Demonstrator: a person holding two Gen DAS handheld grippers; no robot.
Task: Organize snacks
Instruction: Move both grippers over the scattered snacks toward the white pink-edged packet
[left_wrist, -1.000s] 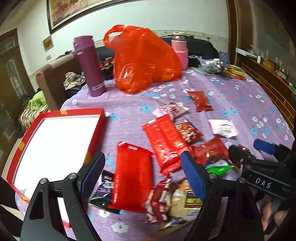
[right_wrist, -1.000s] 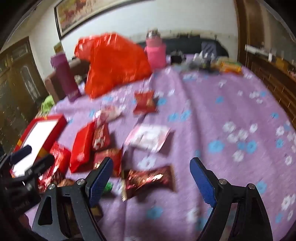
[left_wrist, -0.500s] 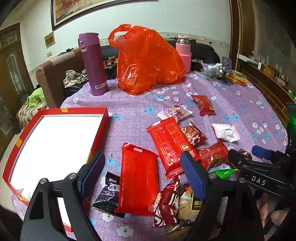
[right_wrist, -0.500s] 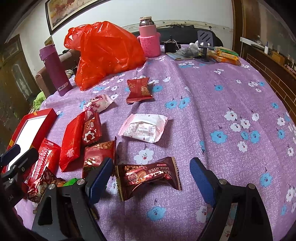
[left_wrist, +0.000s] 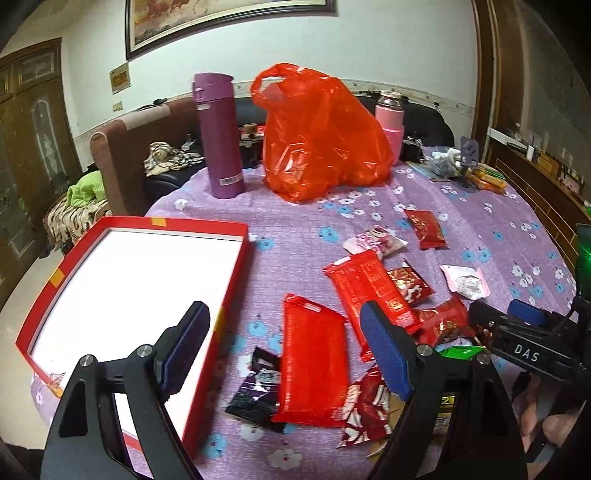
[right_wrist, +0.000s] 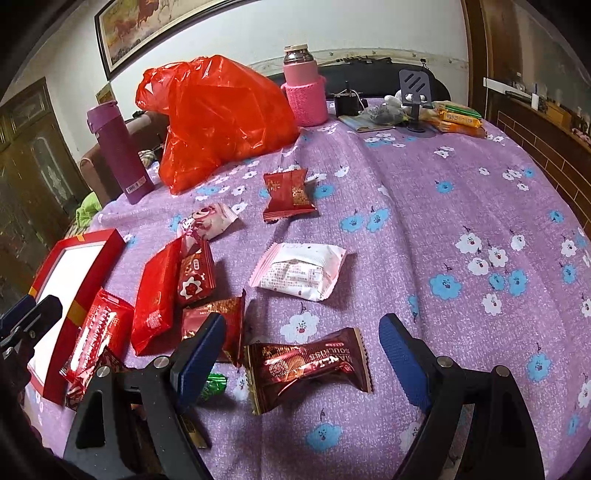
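Observation:
Several wrapped snacks lie scattered on the purple flowered tablecloth (right_wrist: 461, 192). My left gripper (left_wrist: 284, 350) hangs open above a flat red packet (left_wrist: 314, 362), beside the red box with a white inside (left_wrist: 122, 295). A longer red packet (left_wrist: 369, 288) lies to its right. My right gripper (right_wrist: 299, 358) is open over a dark brown foil snack (right_wrist: 310, 365). Past it lie a white and pink packet (right_wrist: 301, 271) and a dark red packet (right_wrist: 290, 194). The right gripper (left_wrist: 524, 325) also shows at the left wrist view's right edge.
An orange plastic bag (left_wrist: 321, 136), a purple flask (left_wrist: 219, 133) and a pink bottle (left_wrist: 389, 118) stand at the table's far side. Boxes and a phone stand (right_wrist: 417, 99) sit at the far right. A brown sofa (left_wrist: 122, 155) is behind the table.
Both views have steadied and drawn a little nearer to the table. The left gripper has shifted left towards the red box. No snack has moved, and both grippers stay open.

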